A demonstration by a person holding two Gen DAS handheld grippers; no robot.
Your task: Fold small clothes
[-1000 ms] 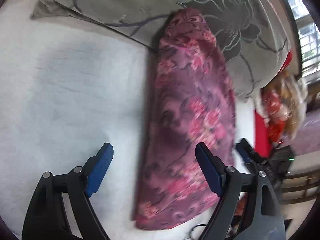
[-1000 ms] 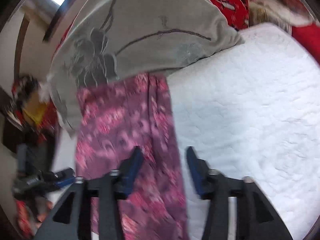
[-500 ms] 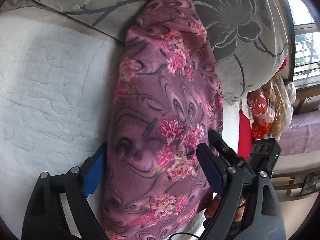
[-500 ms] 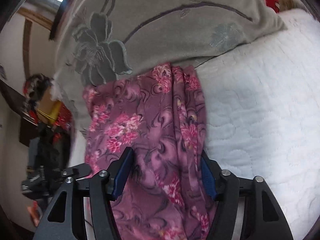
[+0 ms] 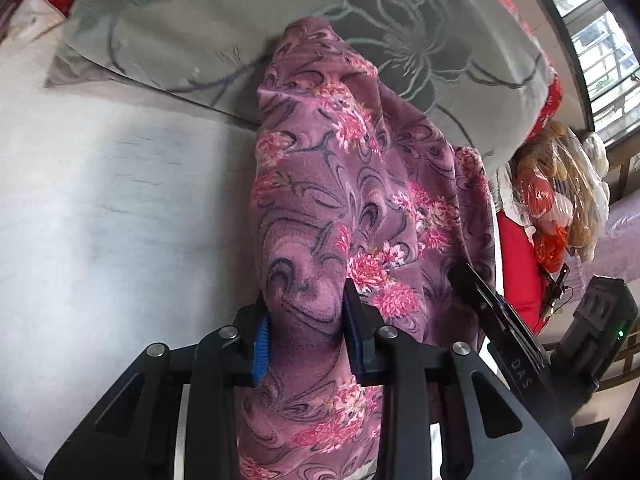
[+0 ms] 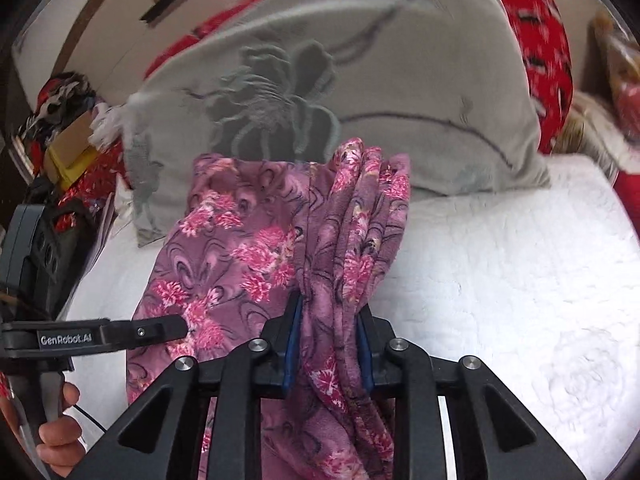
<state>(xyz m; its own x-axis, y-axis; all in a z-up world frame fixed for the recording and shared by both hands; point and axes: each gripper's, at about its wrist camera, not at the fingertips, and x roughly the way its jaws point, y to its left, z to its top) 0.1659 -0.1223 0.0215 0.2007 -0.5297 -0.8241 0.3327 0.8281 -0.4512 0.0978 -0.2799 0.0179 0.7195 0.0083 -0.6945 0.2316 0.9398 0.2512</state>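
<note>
Both claws closing on the purple floral garment (image 5: 360,208) lying on the white bed (image 5: 120,208) against the grey pillow (image 5: 420,40) — left claw (image 5: 306,332), right claw (image 6: 330,344) pinching bunched near-edge folds — soft, light, floppy fleece, best gripped at corners.

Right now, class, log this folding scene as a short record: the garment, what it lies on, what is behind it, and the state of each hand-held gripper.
garment: purple floral garment, bunched lengthwise
surface: white quilted bed cover
behind: grey flower-embroidered pillow, garment's far end against it
left hand-held gripper: closing, pads pressing a fold of the garment
right hand-held gripper: closing, pads pressing gathered folds
fold status: not yet folded over
</note>
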